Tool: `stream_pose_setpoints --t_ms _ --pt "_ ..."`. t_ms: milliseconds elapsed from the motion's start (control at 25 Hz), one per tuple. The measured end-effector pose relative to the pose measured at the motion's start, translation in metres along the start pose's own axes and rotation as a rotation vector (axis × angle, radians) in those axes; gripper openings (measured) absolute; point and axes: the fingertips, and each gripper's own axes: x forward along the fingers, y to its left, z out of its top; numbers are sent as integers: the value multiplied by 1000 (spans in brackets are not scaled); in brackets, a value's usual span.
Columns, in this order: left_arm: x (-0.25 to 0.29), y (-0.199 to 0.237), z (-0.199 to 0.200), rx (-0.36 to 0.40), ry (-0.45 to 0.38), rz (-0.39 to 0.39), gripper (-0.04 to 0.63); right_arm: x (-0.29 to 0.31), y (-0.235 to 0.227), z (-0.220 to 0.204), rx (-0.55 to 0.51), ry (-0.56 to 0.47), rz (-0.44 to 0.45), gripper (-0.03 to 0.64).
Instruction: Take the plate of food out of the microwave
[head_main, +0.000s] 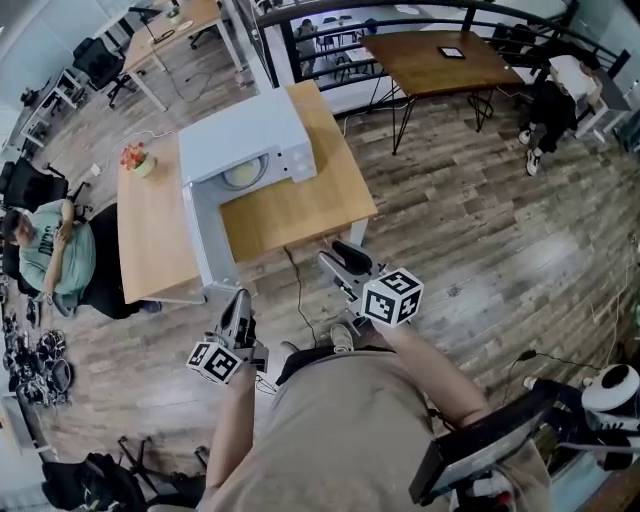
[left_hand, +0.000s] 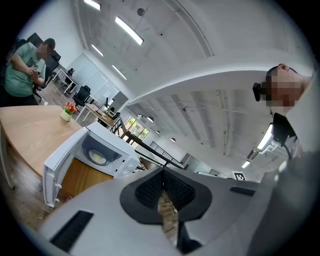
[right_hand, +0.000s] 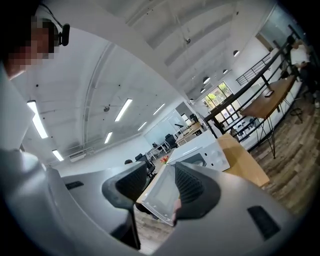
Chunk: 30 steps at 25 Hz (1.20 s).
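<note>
**Two grippers, nothing grabbed yet: what could bite you from here**

Head view: the microwave (head_main: 245, 150) sits upper left of centre on the wooden table (head_main: 300, 215). Its door (head_main: 205, 235) is swung out toward you, and the plate of food (head_main: 243, 174) is still inside the cavity. Your left gripper (head_main: 239, 298) and right gripper (head_main: 338, 256) hang in the lower middle of the frame, well apart from the microwave. That open door stands roughly between the left one and the cavity, so I'd guess a straight reach clips its edge.

Left gripper view: the jaws are pressed together with nothing in them, and the plate shows at centre left, inside the cavity. Go in like that and you'll probably shove the plate deeper rather than catch its rim.

Right gripper view: the jaws stand partly apart and empty, with only the far-off door showing through the gap. A one-sided pinch on the rim could tip the plate and dump the food as it clears the opening. That's my read, anyway.
</note>
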Motion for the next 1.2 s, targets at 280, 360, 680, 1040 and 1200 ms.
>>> stream_pose_setpoints --t_ms 280,360,680,1040,1200 --pt "-4 7 4 -1 -9 19 3 7 -5 1 67 -2 0 166" --pt "-4 10 5 -1 -11 28 3 11 -8 2 84 -2 -2 166" --pt "-13 16 16 -1 -33 39 3 36 -16 0 138 28 -17 166" --pt "-7 45 36 -33 -57 5 5 77 -12 -1 147 60 -40 170" --pt "3 68 60 -30 -62 -27 5 103 -9 4 170 37 -49 207"
